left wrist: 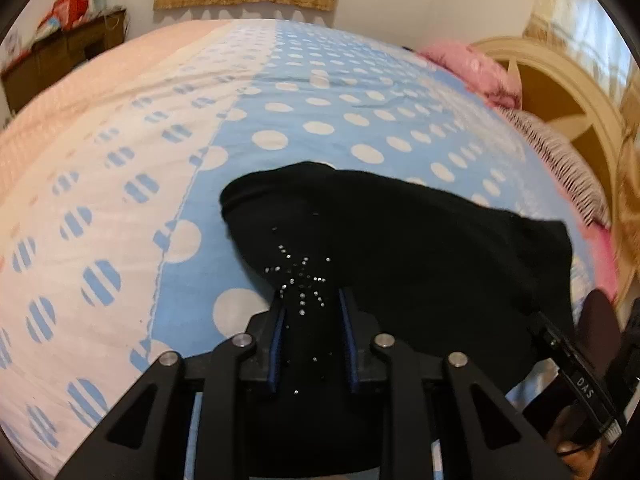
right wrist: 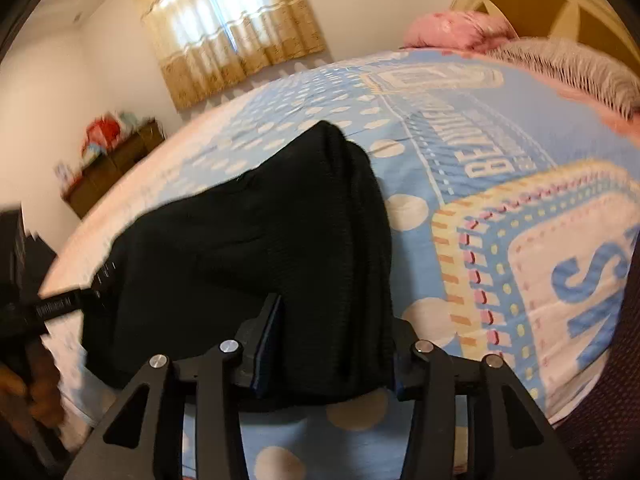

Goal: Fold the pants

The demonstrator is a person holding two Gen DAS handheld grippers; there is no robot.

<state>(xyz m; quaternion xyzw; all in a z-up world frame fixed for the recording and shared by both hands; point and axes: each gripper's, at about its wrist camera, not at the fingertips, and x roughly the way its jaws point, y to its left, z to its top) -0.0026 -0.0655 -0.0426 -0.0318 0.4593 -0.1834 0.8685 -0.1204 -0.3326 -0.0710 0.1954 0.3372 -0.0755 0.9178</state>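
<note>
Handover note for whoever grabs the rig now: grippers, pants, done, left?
Left gripper: jaws closed on the near edge of the black pants, at the rhinestone patch.
Right gripper: jaws around a thick bunch of the same pants, fabric filling the gap.
Pants lie in a folded heap on the polka-dot bedspread.
Done: looks at least partly folded.
Left: probably carry the gripped edge over, then flatten.

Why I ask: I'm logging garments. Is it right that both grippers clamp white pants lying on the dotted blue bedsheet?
Not quite: the pants are black, not white, as both wrist views show. The rest holds: the left gripper and right gripper clamp them on the dotted blue bedsheet.
</note>
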